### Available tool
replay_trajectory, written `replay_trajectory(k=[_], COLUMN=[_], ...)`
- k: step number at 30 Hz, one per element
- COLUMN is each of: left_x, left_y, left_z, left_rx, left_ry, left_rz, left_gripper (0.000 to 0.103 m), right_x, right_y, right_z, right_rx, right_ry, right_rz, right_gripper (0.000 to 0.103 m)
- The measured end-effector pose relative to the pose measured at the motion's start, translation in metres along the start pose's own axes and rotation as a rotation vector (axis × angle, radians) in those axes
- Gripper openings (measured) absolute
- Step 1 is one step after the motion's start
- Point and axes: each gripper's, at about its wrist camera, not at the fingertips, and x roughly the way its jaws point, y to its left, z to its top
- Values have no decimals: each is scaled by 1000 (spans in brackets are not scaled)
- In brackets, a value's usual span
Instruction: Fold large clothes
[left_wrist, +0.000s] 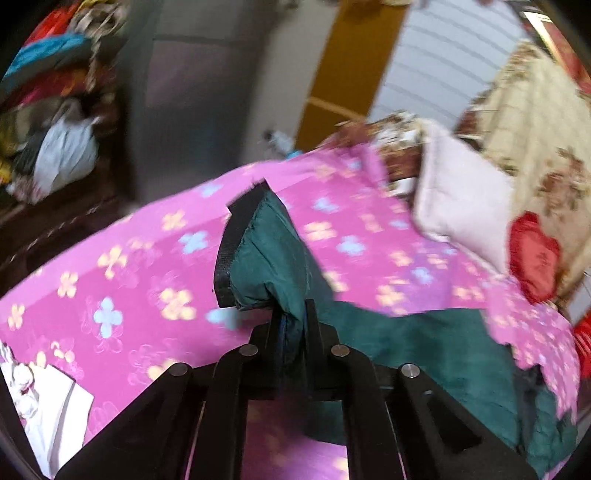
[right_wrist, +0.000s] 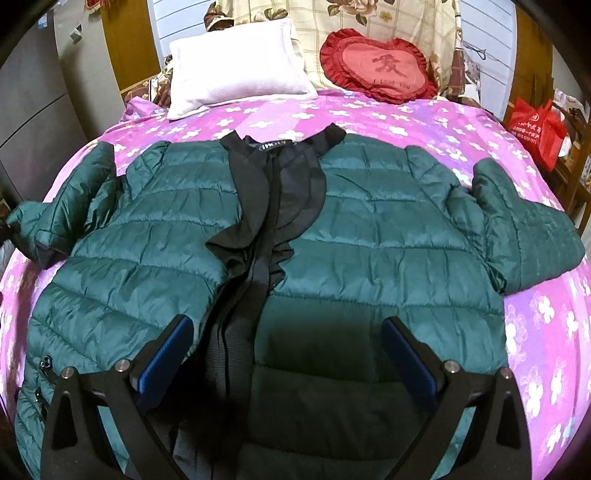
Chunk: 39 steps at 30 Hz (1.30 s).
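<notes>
The left hand-held gripper (left_wrist: 291, 325) is tilting downward over the bed, its jaws clamped together on the black-trimmed cuff of a sleeve (left_wrist: 258, 258) of the green puffer jacket (right_wrist: 295, 236), which is bunching up above the fingertips. The right hand-held gripper (right_wrist: 288, 350) is pointing steeply down over the jacket's lower front, its blue-padded fingers (right_wrist: 166, 354) standing wide apart and gripping nothing. The jacket is lying face up and spread across the pink flowered bedsheet (right_wrist: 424, 122), quilted and shiny, with its black collar and front placket running down the middle and the other sleeve (right_wrist: 528, 240) stretching out toward the bed's right edge. A pale pillow (right_wrist: 236, 70) and a red heart-shaped cushion (right_wrist: 380, 66) are sitting at the head of the bed, well apart from the collar, leaving bare sheet between.
</notes>
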Motion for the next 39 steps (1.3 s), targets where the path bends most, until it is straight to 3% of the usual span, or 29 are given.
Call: replay_trajectory(k=[11, 21, 28, 33, 34, 37, 39], left_x=[-77, -80, -52, -33, -28, -31, -45], left_y=[-132, -231, -273, -290, -294, -301, -299], left_z=[-29, -107, -166, -200, -207, -217, -216], left_rx=[239, 420, 459, 438, 430, 440, 446], left_ry=[-37, 47, 172, 315, 362, 433, 444], left_rz=[-227, -316, -340, -428, -458, -552, -610], left_gripper=[0, 0, 0, 0, 3, 34, 40], right_x=[-30, -41, -42, -38, -37, -34, -34], right_y=[-29, -69, -95, -110, -113, -124, -131], right_z=[0, -7, -11, -17, -18, -21, -22], right_rx=[44, 105, 151, 161, 164, 184, 213], right_ry=[-52, -66, -71, -57, -52, -43, -38], right_rz=[7, -8, -22, -48, -54, -62, -48], right_gripper=[103, 103, 103, 103, 103, 103, 103])
